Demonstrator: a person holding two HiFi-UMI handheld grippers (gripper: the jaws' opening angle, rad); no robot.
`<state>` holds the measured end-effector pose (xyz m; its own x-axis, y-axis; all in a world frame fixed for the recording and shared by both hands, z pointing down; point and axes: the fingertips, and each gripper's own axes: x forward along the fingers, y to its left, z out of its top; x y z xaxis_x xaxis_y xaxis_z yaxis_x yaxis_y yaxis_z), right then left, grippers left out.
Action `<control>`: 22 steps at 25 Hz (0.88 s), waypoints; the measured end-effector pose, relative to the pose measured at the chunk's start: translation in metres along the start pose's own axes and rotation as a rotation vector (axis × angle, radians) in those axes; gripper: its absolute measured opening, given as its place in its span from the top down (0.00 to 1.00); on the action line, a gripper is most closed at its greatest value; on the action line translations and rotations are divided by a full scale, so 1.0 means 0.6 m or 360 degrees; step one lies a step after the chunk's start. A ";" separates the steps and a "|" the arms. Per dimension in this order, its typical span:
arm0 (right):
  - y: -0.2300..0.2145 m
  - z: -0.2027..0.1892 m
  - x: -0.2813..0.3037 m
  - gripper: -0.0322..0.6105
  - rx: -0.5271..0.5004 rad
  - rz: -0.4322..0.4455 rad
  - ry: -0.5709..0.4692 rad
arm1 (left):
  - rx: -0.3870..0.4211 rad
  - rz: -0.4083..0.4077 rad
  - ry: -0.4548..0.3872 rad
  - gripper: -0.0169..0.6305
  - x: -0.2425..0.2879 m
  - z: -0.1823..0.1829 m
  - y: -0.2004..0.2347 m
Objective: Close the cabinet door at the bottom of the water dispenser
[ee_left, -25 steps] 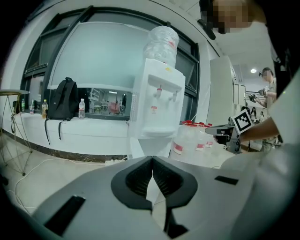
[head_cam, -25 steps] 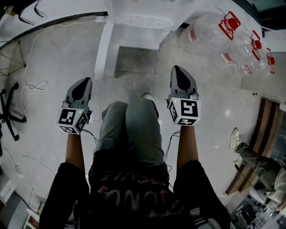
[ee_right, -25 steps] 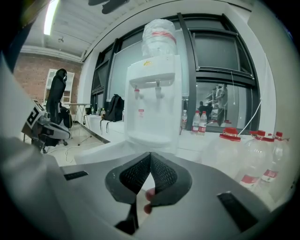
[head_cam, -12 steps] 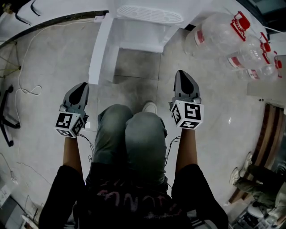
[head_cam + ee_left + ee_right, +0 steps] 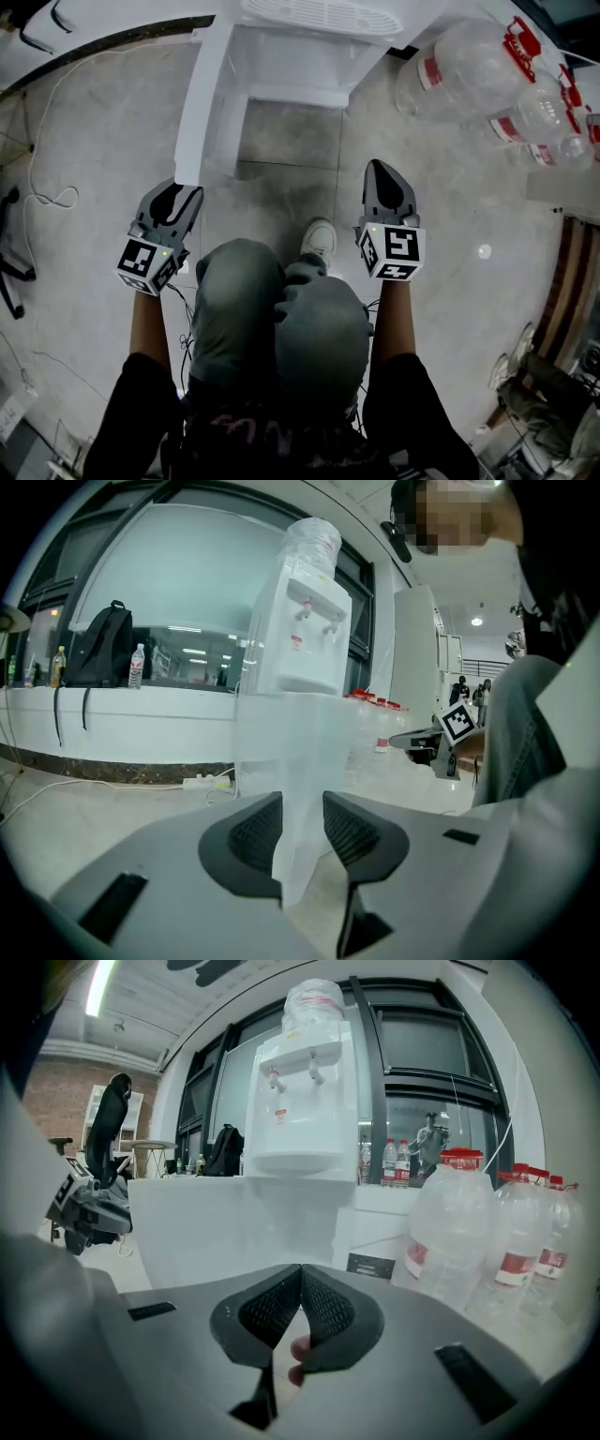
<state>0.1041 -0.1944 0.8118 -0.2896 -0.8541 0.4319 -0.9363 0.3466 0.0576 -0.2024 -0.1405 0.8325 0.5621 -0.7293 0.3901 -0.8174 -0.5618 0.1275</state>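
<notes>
Cabinet door, swung open at the water dispenser's foot: probably light, stiff, free-swinging; push near its free edge, showing untouched between the left gripper's just-opened jaws; right gripper closed, empty.

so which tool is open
The left tool: its jaws have just been opening, apart around the edge of the cabinet door; the right tool's are together.

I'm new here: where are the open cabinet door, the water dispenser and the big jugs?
cabinet door (image 5: 204, 103): head view, middle of the panel.
water dispenser (image 5: 300, 1119): right gripper view, front below taps.
jugs (image 5: 455, 1232): right gripper view, nearest jug's body.
</notes>
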 end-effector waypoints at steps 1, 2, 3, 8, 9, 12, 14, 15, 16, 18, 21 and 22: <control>0.001 -0.008 0.001 0.93 0.0006 0.0001 0.0008 | 0.0012 -0.0022 -0.0001 0.76 0.003 -0.001 -0.003; 0.002 -0.014 0.003 0.93 0.0014 0.0000 0.0013 | 0.0027 -0.0042 -0.0001 0.76 0.007 -0.001 -0.005; 0.001 -0.019 0.003 0.93 0.0021 -0.0003 0.0016 | 0.0044 -0.0059 0.0001 0.76 0.011 -0.001 -0.008; -0.007 -0.042 0.003 0.93 0.0031 -0.0019 0.0036 | 0.0083 -0.0160 -0.0023 0.76 0.032 0.006 -0.038; -0.009 -0.045 0.003 0.93 0.0029 -0.0019 0.0039 | 0.0075 -0.0180 -0.0042 0.75 0.038 0.011 -0.046; -0.015 -0.054 0.003 0.93 0.0040 -0.0022 0.0042 | 0.0069 -0.0241 -0.0068 0.72 0.062 0.019 -0.073; -0.019 -0.059 0.004 0.93 0.0040 -0.0019 0.0042 | 0.0088 -0.0289 -0.0068 0.70 0.082 0.023 -0.093; -0.022 -0.062 0.004 0.93 0.0034 -0.0020 0.0044 | 0.0104 -0.0317 -0.0067 0.71 0.092 0.025 -0.103; -0.026 -0.065 0.004 0.93 0.0030 -0.0024 0.0048 | 0.0122 -0.0345 -0.0067 0.72 0.103 0.029 -0.114; -0.039 -0.076 0.002 0.93 0.0052 -0.0035 0.0062 | 0.0150 -0.0400 -0.0069 0.74 0.124 0.035 -0.136; -0.063 -0.088 0.002 0.93 0.0087 -0.0063 0.0065 | 0.0189 -0.0483 -0.0081 0.76 0.159 0.045 -0.166; -0.070 -0.089 0.002 0.93 0.0089 -0.0072 0.0056 | 0.0200 -0.0510 -0.0090 0.76 0.172 0.050 -0.175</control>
<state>0.1539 -0.1895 0.8581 -0.2405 -0.8539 0.4616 -0.9582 0.2849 0.0277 -0.0550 -0.1682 0.8321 0.7967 -0.5265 0.2966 -0.5782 -0.8069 0.1207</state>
